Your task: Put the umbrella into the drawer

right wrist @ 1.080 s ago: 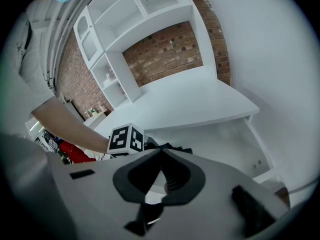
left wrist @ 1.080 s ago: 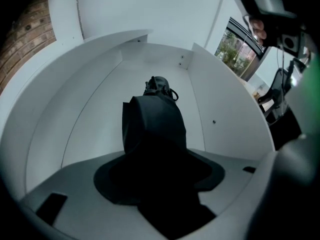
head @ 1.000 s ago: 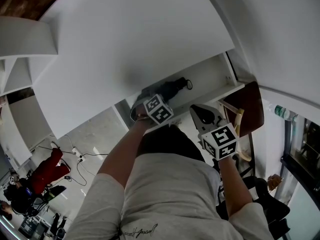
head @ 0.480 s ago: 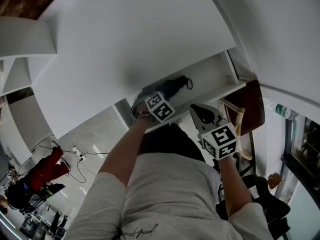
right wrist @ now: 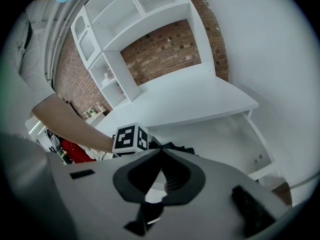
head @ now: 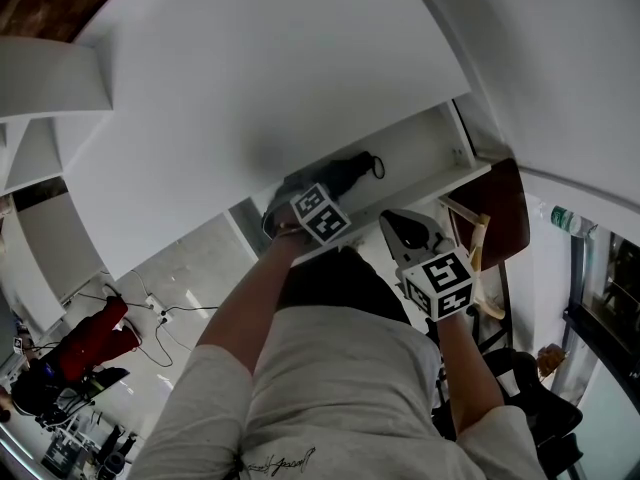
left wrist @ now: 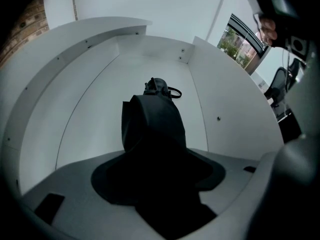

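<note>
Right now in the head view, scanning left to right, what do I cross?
left claw → right claw → brown chair → bottle. Umbrella left out because it overlaps the left claw.

Jaws of the left tool [head: 300, 196] just now slightly wider apart, umbrella [head: 350, 171] between them

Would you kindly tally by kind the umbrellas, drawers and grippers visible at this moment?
umbrella: 1, black, lying in the drawer
drawer: 1, white, open
grippers: 2, namely the left gripper, jaws just opening with the umbrella between them, and the right gripper, jaws together and empty
Total: 4
</note>
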### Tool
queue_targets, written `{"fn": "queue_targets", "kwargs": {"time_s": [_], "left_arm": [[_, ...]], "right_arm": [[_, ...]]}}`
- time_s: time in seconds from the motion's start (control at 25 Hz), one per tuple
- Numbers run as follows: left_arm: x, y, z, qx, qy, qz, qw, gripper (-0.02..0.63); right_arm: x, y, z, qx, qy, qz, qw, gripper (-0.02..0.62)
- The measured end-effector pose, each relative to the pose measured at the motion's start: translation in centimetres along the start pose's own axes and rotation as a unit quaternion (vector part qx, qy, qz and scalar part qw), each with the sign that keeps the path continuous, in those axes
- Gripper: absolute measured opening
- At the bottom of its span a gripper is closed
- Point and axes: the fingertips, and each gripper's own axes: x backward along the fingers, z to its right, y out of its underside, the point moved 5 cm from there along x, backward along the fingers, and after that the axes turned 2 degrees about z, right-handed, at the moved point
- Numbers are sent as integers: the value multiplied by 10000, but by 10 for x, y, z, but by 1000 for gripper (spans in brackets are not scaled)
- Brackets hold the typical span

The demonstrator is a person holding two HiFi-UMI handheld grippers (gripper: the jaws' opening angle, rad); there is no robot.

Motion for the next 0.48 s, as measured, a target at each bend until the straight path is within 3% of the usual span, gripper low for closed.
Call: {"fn": "queue_targets", "kwargs": {"time_s": [0.48], "left_arm": [[2, -1, 3, 17, 63, 41, 10000, 325]], "right_arm": [[4, 2, -1, 26, -15, 3, 10000, 29]]}}
